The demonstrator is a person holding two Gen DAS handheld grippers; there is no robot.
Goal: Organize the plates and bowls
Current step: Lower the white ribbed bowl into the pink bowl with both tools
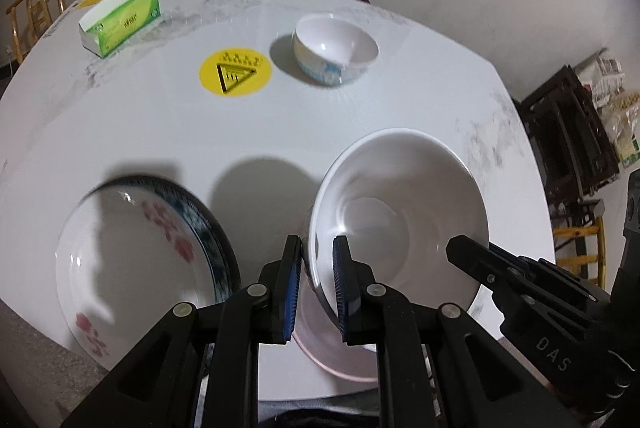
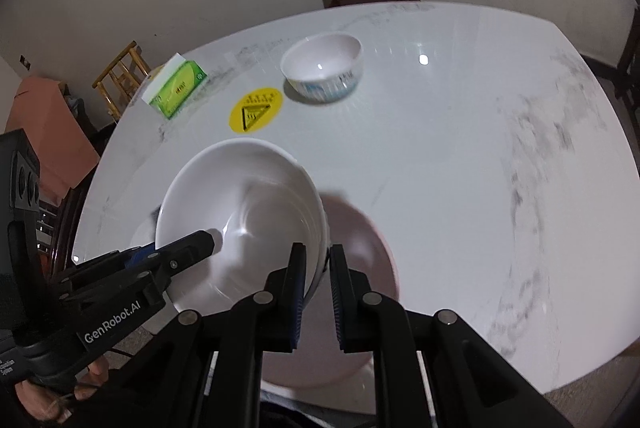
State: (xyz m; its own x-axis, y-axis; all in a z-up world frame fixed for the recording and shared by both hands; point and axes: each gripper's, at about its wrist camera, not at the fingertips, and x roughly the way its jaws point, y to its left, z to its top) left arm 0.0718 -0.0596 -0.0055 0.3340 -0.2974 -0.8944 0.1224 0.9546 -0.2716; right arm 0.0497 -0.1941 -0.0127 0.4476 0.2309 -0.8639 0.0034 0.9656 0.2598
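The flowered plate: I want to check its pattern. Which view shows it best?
The left wrist view: the flowered plate lies nearly whole beside the large white bowl. The right wrist view shows almost nothing; the bowl covers it.

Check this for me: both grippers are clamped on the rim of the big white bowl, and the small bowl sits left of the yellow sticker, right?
Not quite. The small bowl sits right of the yellow sticker, as the left wrist view shows. Both grippers do clamp the big white bowl.
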